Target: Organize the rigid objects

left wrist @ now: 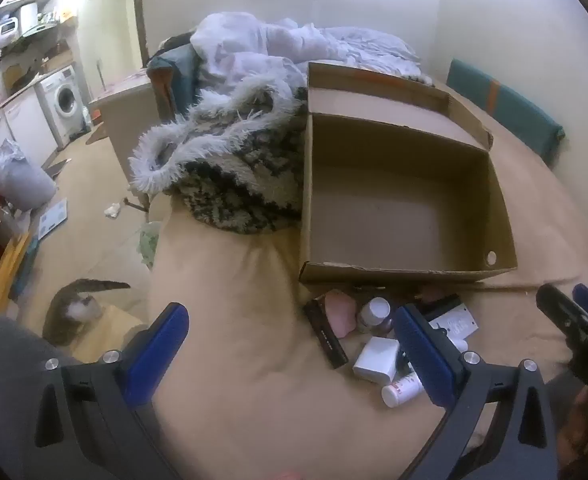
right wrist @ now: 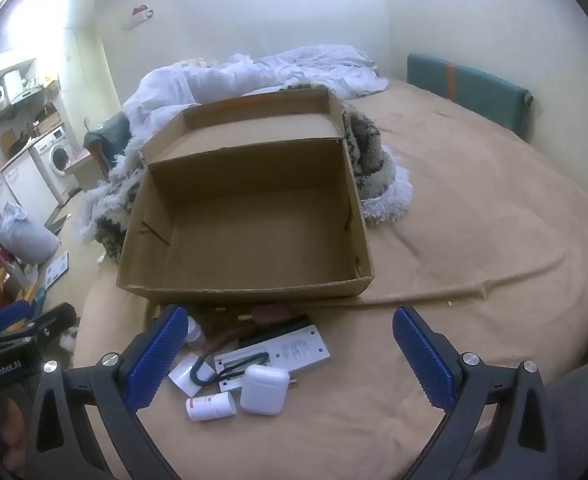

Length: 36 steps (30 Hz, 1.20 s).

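Fingers of left gripper [left wrist: 289, 352] and right gripper [right wrist: 289, 354] wide apart, empty, above bed clutter.

We read "GenRobot.AI" in white letters on the black body of the left gripper [right wrist: 17, 322], at the left edge of the right wrist view. Print on the flat grey rectangular device [right wrist: 294, 350] and the small white cylindrical tube [right wrist: 209, 405] is too small for us to read.

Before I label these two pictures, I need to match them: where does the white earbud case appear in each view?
Left wrist view: earbud case lies low, right of centre, beside the left claw's right finger.
Right wrist view: earbud case lies low, near centre, between the open right claw's fingers.
Shared landmark: the cardboard box, just beyond it in both.
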Tool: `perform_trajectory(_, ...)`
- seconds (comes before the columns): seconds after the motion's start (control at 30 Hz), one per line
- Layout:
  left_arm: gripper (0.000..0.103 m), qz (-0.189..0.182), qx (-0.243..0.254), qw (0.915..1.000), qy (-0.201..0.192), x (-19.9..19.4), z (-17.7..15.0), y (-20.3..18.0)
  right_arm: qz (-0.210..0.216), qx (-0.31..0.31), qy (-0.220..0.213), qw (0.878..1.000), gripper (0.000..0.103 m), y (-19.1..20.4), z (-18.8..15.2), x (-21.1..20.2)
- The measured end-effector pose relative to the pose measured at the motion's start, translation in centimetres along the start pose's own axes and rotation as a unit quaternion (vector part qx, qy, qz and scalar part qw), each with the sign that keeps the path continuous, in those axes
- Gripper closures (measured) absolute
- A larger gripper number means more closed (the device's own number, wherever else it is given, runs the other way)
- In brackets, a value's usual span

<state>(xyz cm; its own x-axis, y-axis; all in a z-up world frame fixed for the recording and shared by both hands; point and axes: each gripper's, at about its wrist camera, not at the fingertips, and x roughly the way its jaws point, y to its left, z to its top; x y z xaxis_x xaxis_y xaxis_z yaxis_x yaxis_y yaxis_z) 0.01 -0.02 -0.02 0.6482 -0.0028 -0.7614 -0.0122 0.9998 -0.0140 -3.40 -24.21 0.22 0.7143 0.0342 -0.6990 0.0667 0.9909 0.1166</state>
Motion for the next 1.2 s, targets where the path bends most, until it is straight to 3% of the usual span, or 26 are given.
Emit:
perform_trajectory(0.23, 0.001, -0.023, -0.018, 0.9996, 0.003, 0.3, -0.1, 1.1, -0.003, -0.002, -0.002, 1.000, 0.000, 0.1, 0.0, 0.0)
perform_trajectory(1.2, 0.001, -0.007, -0.010, 0.9999, 0.007, 0.4, 0.0, 0.4, 0.005, 0.011, 0.004, 1.000, 0.000, -0.4, 0.2, 0.3)
